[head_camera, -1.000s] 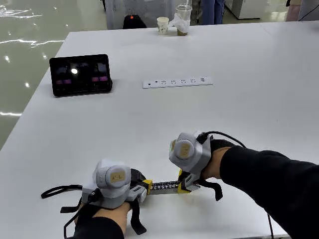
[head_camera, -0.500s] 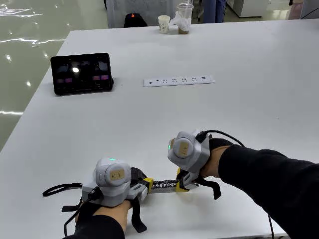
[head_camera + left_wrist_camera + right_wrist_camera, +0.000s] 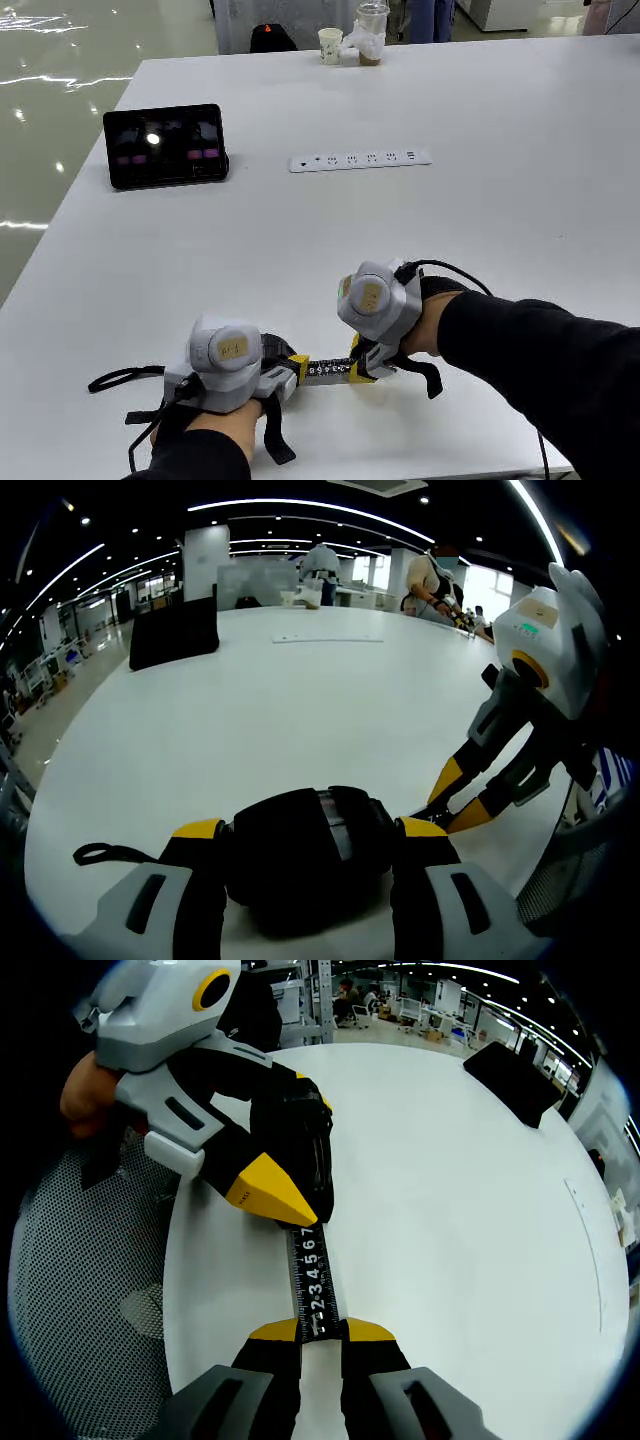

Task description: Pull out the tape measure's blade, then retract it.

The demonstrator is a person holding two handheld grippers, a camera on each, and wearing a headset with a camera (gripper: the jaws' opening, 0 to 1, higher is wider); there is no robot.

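Note:
A black tape measure case [image 3: 310,855] sits clamped between my left gripper's [image 3: 310,830] yellow-tipped jaws; it also shows as the case [image 3: 300,1150] and the case [image 3: 275,355]. Its short length of blade [image 3: 311,1280], with black numbered markings, runs from the case to my right gripper [image 3: 320,1332], which is shut on the blade's end. In the head view the left gripper [image 3: 290,372] is at the table's near edge, the blade [image 3: 327,370] spans the small gap, and the right gripper [image 3: 358,372] stands just to its right.
On the white table [image 3: 450,230] lie a dark tablet [image 3: 165,146] at the far left and a white power strip [image 3: 360,159] in the middle. Cups [image 3: 330,45] stand at the far edge. A black strap [image 3: 120,378] trails left of the left gripper.
The visible stretch of blade between the two grippers is slightly shorter than one second ago; the right gripper has crept toward the left one. The head camera has shifted a little.

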